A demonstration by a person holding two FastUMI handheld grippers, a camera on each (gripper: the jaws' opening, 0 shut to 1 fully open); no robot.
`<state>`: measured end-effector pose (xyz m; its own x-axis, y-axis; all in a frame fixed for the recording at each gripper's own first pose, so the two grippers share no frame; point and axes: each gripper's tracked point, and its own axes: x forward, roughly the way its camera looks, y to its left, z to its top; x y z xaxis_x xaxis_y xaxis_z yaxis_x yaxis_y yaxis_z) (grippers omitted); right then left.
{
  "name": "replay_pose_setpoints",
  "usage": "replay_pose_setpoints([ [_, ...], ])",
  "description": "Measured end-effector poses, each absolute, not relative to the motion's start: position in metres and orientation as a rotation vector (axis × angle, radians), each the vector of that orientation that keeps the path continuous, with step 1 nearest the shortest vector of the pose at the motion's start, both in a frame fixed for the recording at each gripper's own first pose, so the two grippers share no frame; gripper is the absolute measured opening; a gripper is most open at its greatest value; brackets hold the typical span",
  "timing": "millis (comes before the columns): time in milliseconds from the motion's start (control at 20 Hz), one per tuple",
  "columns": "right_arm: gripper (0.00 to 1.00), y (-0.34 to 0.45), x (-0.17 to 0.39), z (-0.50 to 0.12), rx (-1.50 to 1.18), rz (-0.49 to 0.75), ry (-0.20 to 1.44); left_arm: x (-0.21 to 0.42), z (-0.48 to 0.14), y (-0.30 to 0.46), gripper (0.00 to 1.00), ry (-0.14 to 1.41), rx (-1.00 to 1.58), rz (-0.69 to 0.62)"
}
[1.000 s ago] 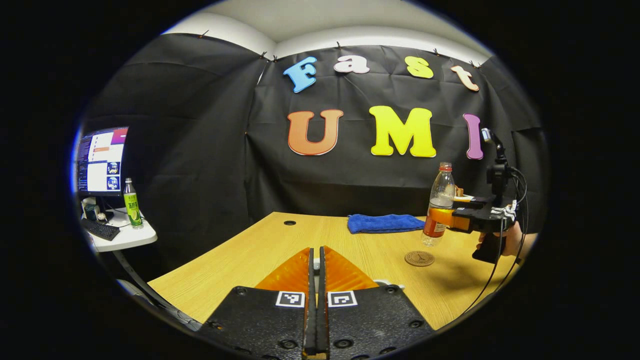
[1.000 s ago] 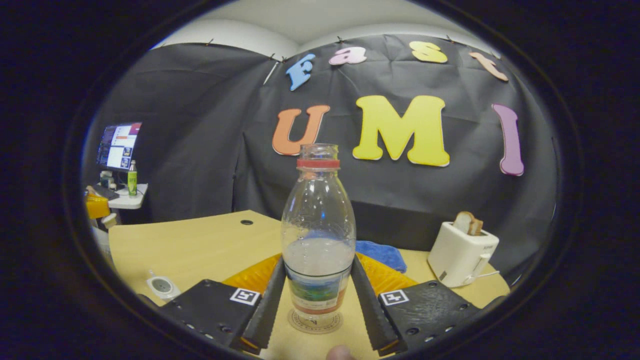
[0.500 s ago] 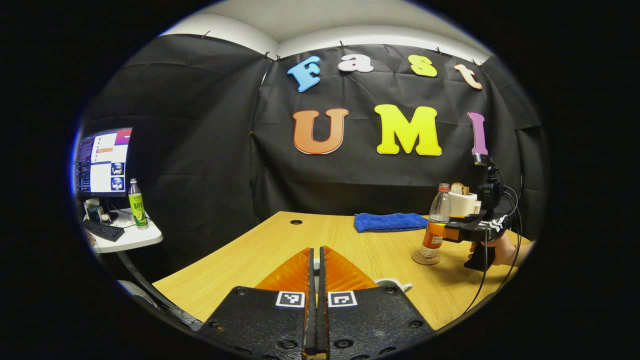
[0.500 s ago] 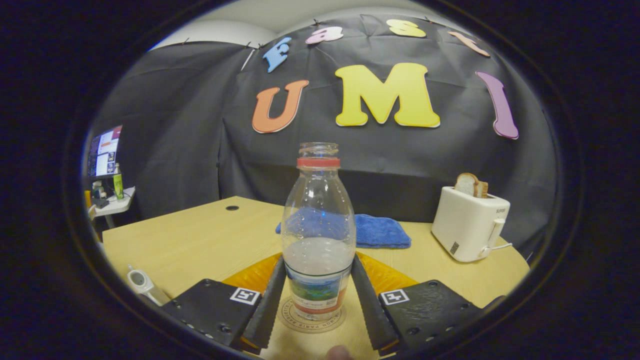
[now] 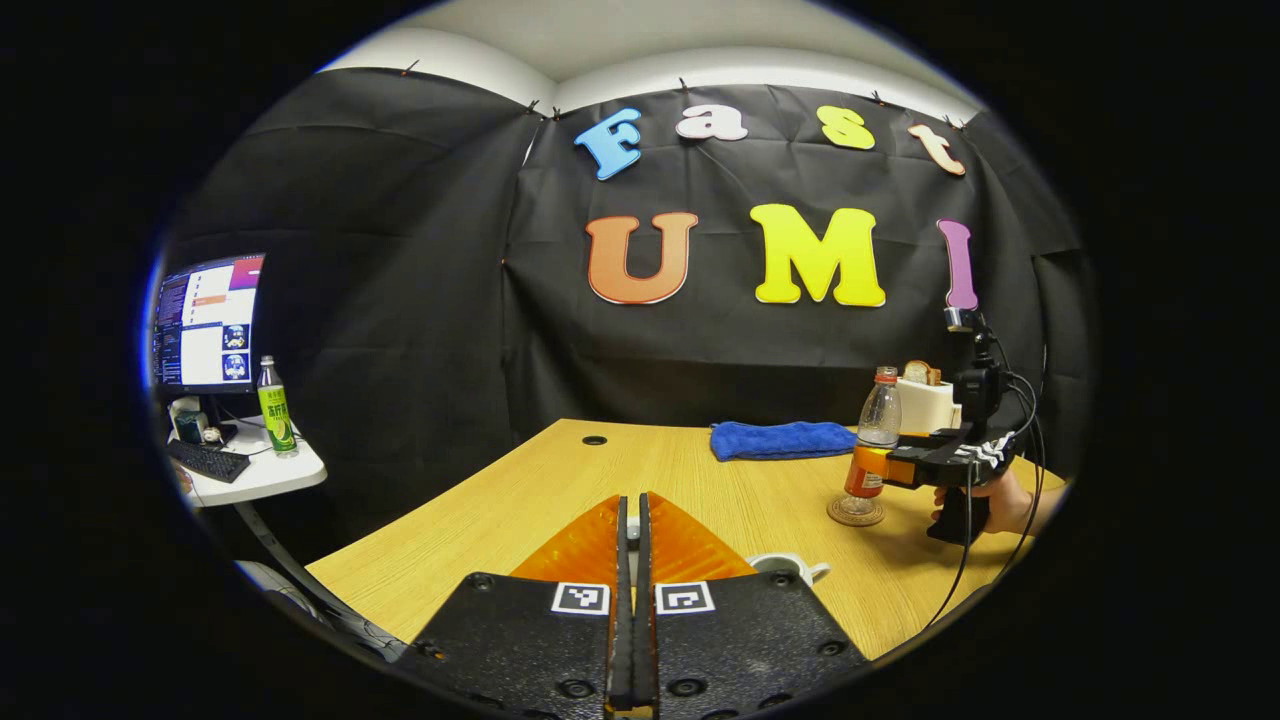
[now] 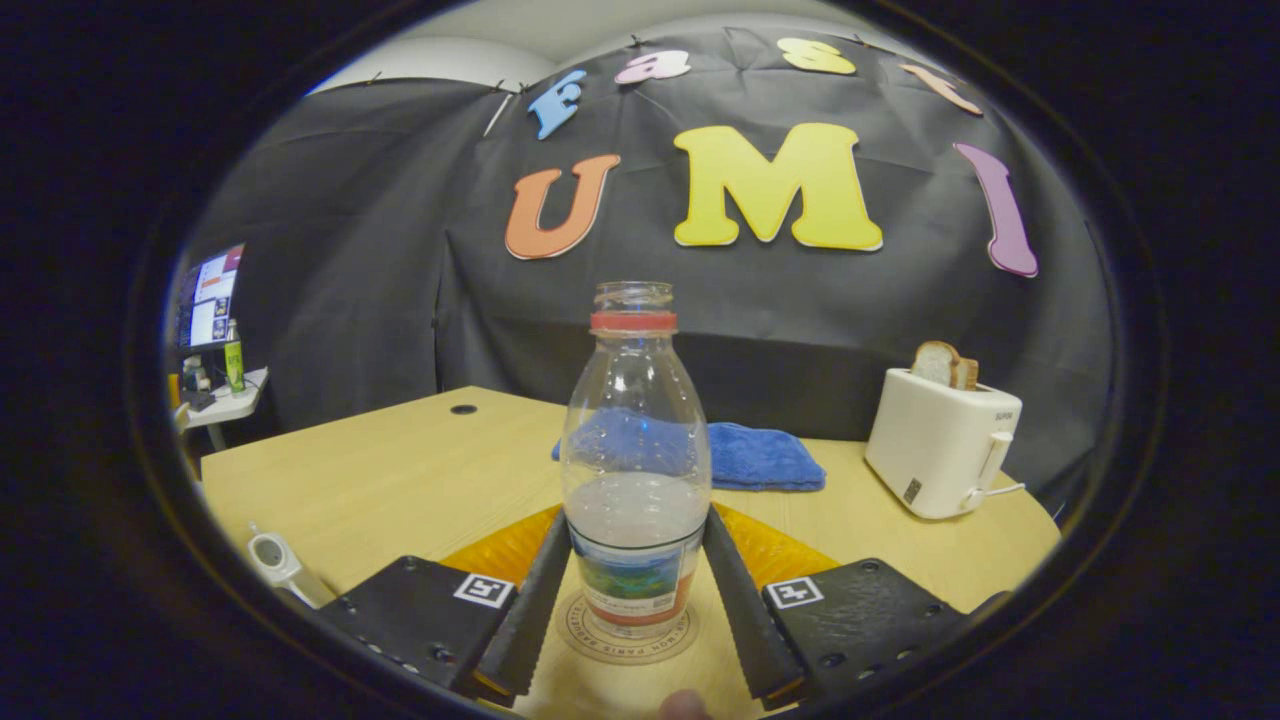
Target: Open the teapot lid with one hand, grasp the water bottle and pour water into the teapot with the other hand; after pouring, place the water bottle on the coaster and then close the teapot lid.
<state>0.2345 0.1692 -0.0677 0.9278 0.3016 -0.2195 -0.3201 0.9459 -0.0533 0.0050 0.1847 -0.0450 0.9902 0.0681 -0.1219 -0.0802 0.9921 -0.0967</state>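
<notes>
Water bottle (image 6: pixel 636 480): upright on the coaster (image 6: pixel 628 638), long axis vertical, open neck up, part full. Right gripper (image 6: pixel 634 590) clamps it, one finger on each side at the label; seen across the table (image 5: pixel 520 500) too, with the holding hand (image 5: pixel 1005 498). Step, as judged: setting the bottle down after pouring. Next move calls for spreading the fingers and backing off straight, without tipping it. Left gripper (image 5: pixel 628 560): fingers pressed together (whether a lid sits between them cannot be told). Teapot (image 5: pixel 790 566): a white part peeks just beyond it; lid closing remains.
</notes>
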Motion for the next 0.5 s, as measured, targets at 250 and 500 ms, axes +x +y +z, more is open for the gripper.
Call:
replay_pose_setpoints([
  [250,0.94,0.164,0.23,-0.072,-0.085,0.308,0.227,0.005,-0.042,0.182,0.02,0.114,-0.096,0.07],
  [500,0.94,0.155,0.208,-0.067,-0.085,0.311,0.246,0.004,-0.036,0.177,0.02,0.101,-0.085,0.067],
])
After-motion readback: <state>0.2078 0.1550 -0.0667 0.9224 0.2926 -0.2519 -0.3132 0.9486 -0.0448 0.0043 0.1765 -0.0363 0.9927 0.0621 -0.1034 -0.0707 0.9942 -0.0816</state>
